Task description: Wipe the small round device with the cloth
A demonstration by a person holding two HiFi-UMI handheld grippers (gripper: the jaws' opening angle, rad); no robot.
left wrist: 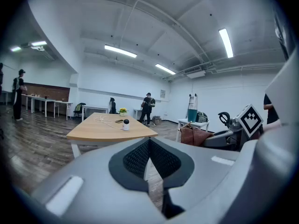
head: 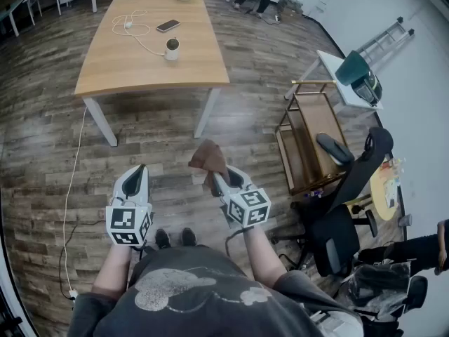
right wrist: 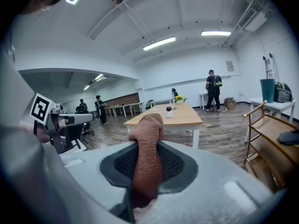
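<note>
I see dark plank floor (head: 158,149) open before the pale wooden bench (head: 151,65). My left gripper (left wrist: 149,149) has its fingers closed on nothing, and my right gripper (right wrist: 148,158) fingers pinch a rust-brown cloth (right wrist: 146,146).

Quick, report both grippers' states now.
Left gripper: shut, empty.
Right gripper: shut on the cloth.
</note>
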